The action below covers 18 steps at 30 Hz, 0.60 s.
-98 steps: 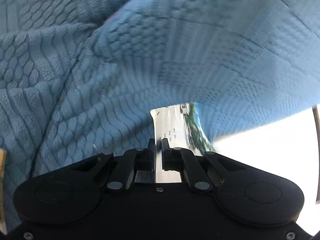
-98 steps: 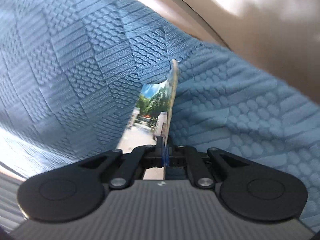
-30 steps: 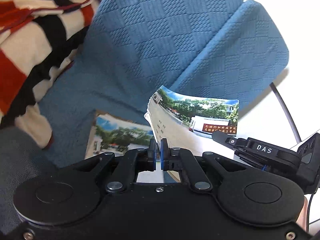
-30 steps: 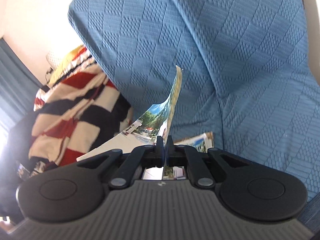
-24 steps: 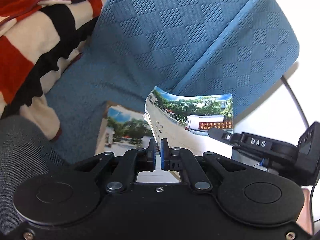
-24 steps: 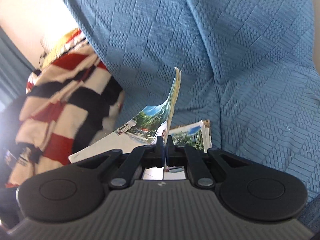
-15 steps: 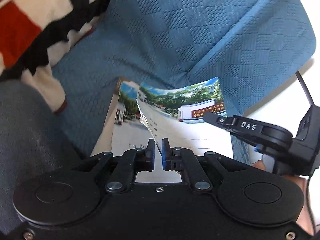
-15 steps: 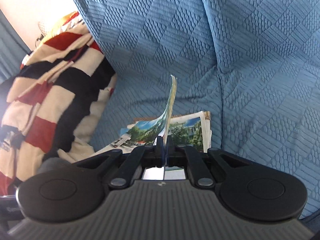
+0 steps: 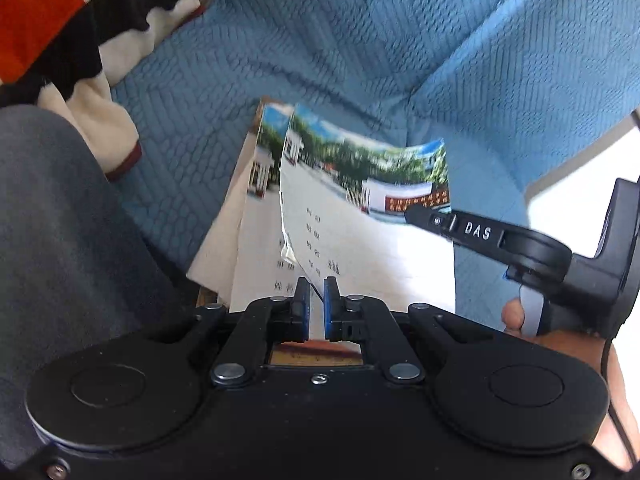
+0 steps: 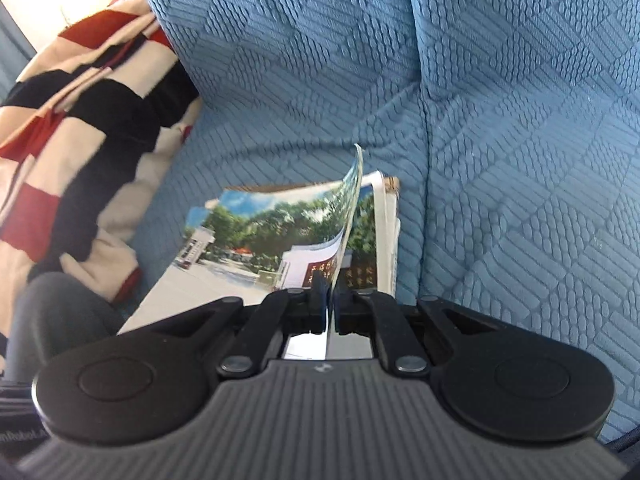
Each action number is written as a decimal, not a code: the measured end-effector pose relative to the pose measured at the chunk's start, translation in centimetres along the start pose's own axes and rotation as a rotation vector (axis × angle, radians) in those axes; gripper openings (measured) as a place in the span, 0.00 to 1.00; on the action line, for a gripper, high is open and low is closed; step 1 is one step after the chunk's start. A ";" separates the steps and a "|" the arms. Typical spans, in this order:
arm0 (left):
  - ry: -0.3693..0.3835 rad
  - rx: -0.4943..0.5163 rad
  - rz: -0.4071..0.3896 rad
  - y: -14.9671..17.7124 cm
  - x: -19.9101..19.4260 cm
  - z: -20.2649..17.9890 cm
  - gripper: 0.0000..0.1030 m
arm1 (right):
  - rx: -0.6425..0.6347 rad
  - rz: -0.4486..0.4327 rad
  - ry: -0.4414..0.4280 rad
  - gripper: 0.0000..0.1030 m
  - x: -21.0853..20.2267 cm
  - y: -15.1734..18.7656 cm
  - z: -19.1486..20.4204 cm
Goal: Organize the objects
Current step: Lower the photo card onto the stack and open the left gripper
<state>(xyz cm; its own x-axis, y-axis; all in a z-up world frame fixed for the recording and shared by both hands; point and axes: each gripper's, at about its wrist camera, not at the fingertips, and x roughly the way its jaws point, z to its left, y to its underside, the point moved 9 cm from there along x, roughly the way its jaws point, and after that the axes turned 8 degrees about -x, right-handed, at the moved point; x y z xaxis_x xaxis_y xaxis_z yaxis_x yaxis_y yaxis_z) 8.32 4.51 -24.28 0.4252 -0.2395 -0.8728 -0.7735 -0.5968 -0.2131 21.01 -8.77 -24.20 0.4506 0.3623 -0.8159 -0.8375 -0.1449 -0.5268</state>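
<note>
You're lowering the top booklet (image 9: 372,216) onto the stack of matching booklets (image 10: 384,216) lying on the blue sofa seat (image 9: 320,60), so this looks like the set-down step.

Nearest in the left view, your left gripper (image 9: 316,304) is sitting at 6 o'clock with its jaws parted a little. The booklet's near edge is running through that gap, but I can't tell if the pads are actually touching it.

At 3 o'clock, your right gripper (image 9: 416,214) is pinching the booklet's right edge; in its own view the jaws are closed on the curled cover.

Further out, the stack is peeking out at 11 o'clock. The striped blanket (image 9: 60,20) is bunched at 10 o'clock.

Next, I'd guess you're squaring the edges with the stack, then letting go with the right gripper.
</note>
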 end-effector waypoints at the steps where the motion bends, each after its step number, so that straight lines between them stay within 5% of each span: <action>1: -0.004 -0.005 0.011 0.3 0.3 0.0 0.05 | 0.004 0.005 0.003 0.07 0.2 0.0 -0.1; 8: -0.020 0.018 0.022 0.9 0.5 -0.6 0.06 | 0.034 0.045 0.010 0.26 0.2 0.4 -0.9; 11: -0.031 0.036 0.009 0.9 0.1 -0.8 0.18 | 0.029 0.065 0.028 0.37 -0.1 0.7 -1.1; 18: -0.019 0.070 -0.008 1.1 -2.2 -1.4 0.35 | 0.035 0.017 0.031 0.37 -3.9 0.7 -0.3</action>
<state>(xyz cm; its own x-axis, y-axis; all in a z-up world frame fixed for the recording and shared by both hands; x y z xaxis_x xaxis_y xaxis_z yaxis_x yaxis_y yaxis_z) 7.17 3.33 -22.01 0.4228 -0.2205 -0.8790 -0.8014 -0.5437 -0.2491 18.78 -10.55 -21.43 0.4446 0.3314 -0.8321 -0.8554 -0.1183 -0.5042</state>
